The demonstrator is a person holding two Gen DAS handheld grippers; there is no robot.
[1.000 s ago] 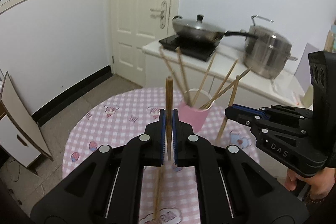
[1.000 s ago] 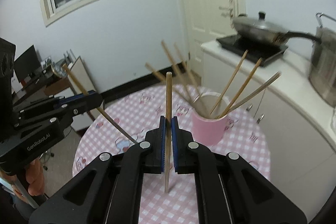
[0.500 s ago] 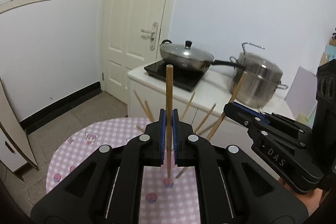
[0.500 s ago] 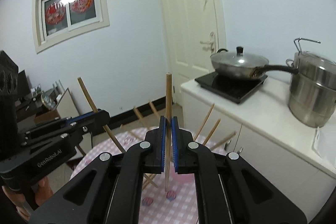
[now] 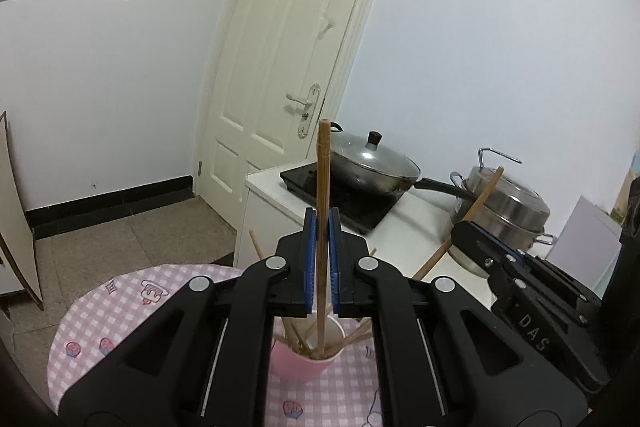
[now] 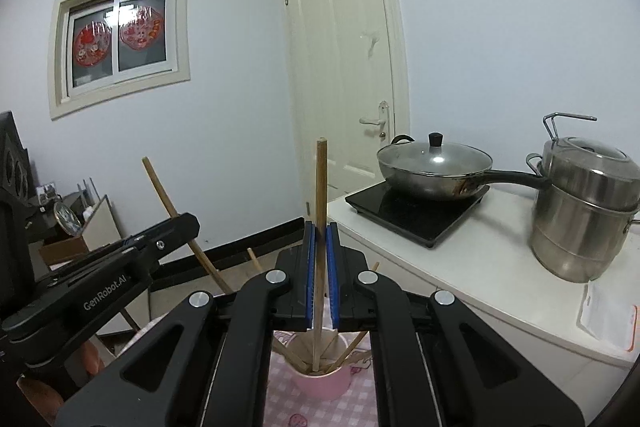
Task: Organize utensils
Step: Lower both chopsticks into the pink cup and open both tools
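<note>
Chopsticks were held upright, one clamped in the left gripper [image 5: 322,259], one in the right gripper [image 6: 320,267], lower tips hanging over the pink cup [image 5: 298,363] just below. Beyond it, on the checked table [image 5: 120,311], nothing else was seen.

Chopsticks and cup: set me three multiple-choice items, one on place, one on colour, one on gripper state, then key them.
1. Where is the lidded wok?
A. on the black cooktop
B. on the table
C. on the floor

2. What colour is the cup?
A. green
B. pink
C. black

3. How is the left gripper?
A. wide open
B. shut on nothing
C. shut on a chopstick

Key: A, the wok sits on the cooktop; B, the cup wall is pink; C, the blue pads clamp an upright chopstick.
</note>
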